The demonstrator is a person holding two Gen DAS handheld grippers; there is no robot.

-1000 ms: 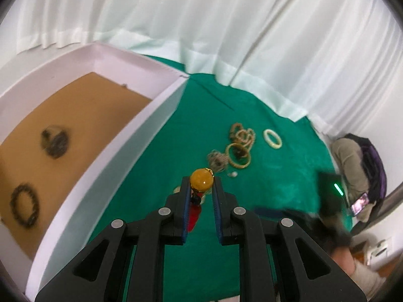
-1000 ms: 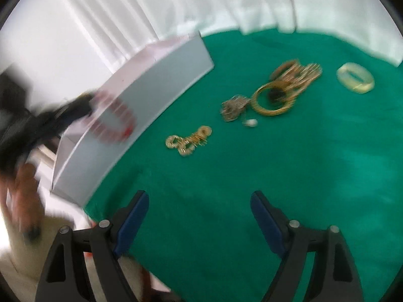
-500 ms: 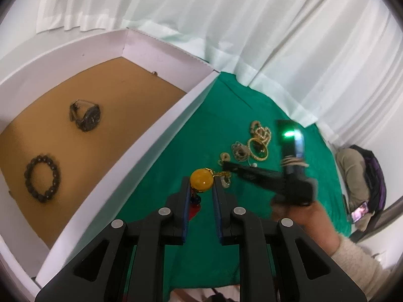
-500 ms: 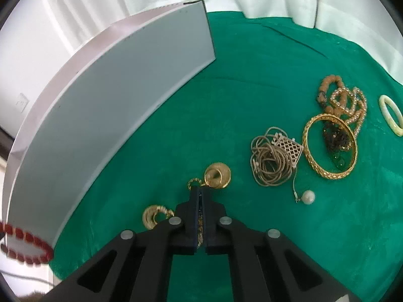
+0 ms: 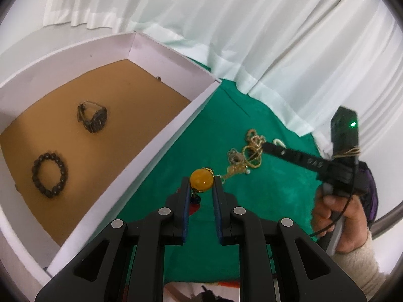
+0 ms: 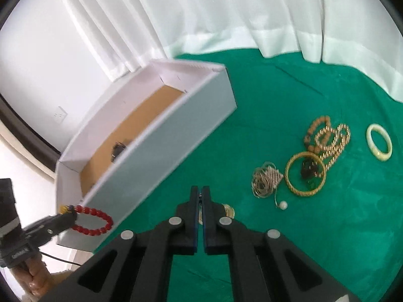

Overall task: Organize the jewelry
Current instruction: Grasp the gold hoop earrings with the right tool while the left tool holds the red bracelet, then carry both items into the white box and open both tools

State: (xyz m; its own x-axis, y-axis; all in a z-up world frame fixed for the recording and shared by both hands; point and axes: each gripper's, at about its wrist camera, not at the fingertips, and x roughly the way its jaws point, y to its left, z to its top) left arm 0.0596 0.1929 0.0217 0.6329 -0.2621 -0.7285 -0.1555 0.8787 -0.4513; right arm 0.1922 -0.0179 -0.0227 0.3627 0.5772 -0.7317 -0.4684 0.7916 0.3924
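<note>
My left gripper (image 5: 201, 182) is shut on a red bead bracelet with a large yellow bead (image 5: 201, 179), held in the air beside the white box (image 5: 161, 138); its red loop (image 6: 92, 221) hangs by the box's near corner in the right wrist view. The box's brown floor holds a dark bead bracelet (image 5: 49, 174) and a dark watch (image 5: 94, 120). My right gripper (image 6: 201, 191) is shut on a gold chain earring (image 6: 228, 210) and holds it above the green cloth (image 6: 289, 239). The same gripper shows in the left wrist view (image 5: 267, 146), with the gold chain (image 5: 233, 172) dangling.
On the cloth to the right lie a gold bangle (image 6: 305, 173), a tangled chain with a pearl (image 6: 265, 182), bead strands (image 6: 330, 138) and a pale jade bangle (image 6: 379, 145). White curtains (image 6: 226, 12) hang behind the table.
My right gripper has risen from the cloth with the gold earring in it. My left gripper has moved further over towards the box with the red bracelet.
</note>
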